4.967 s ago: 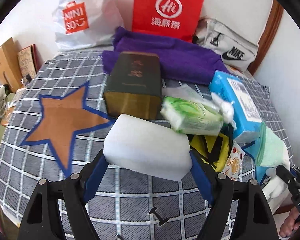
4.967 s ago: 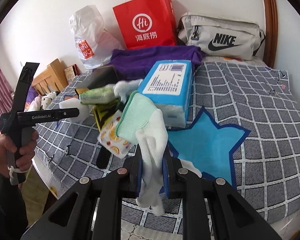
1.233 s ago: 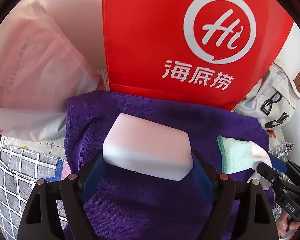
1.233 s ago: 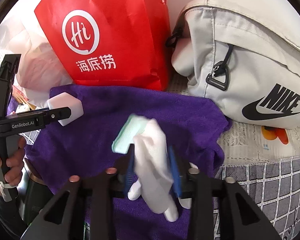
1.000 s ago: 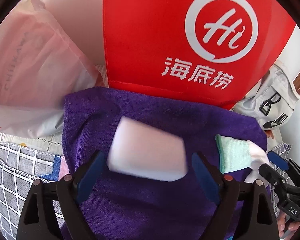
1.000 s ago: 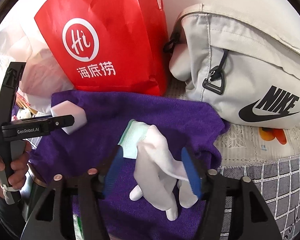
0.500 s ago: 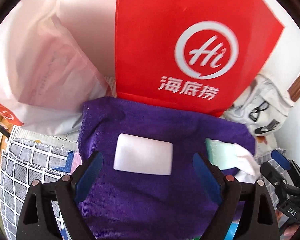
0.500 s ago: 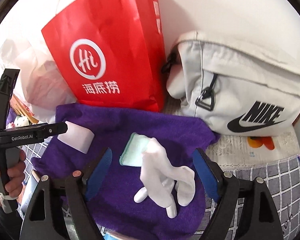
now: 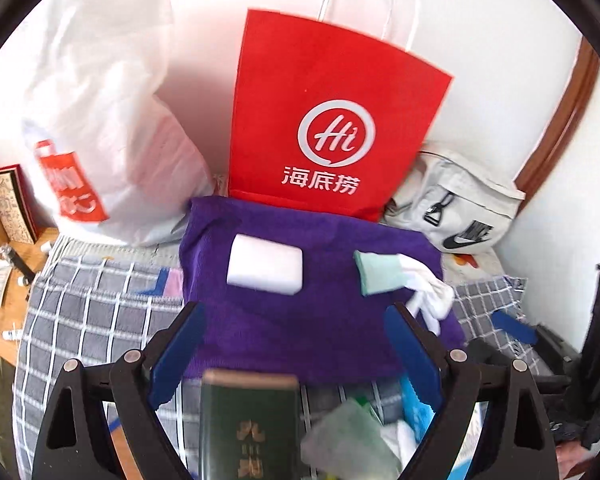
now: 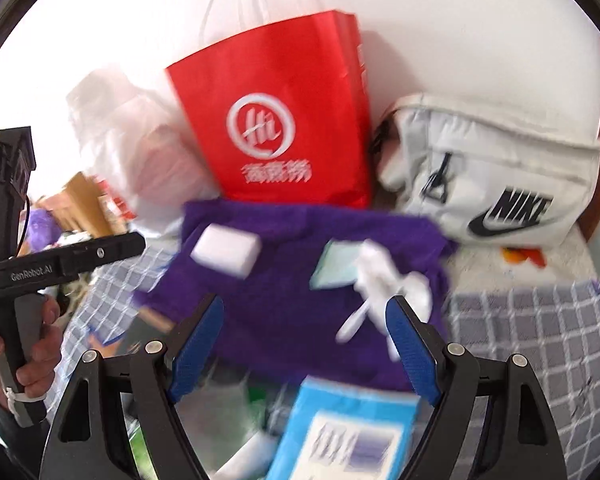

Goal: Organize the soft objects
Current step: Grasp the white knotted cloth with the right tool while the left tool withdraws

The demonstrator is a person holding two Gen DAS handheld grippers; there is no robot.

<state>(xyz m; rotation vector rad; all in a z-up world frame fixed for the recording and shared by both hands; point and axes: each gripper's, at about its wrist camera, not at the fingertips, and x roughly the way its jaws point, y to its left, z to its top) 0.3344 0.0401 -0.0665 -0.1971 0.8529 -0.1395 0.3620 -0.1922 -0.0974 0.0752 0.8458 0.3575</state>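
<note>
- Purple towel [image 9: 320,320] lies spread on the bed ahead of both tongs, and it carries the two soft items we observe.
- We note the white sponge block [image 9: 265,264] resting on the towel, ahead of the left tongs [image 9: 294,354] and slightly toward their left finger.
- We note the white glove with green cuff [image 9: 396,280] on the towel, ahead of the right finger of the left tongs.
- We record the left tongs spread wide and empty.
- We record the right tongs [image 10: 306,346] likewise wide apart, gripping nothing; the glove [image 10: 364,272] lies just beyond their right finger.
- Behind the towel stand a red paper bag [image 9: 328,120] and a grey Nike bag [image 10: 496,184].
</note>
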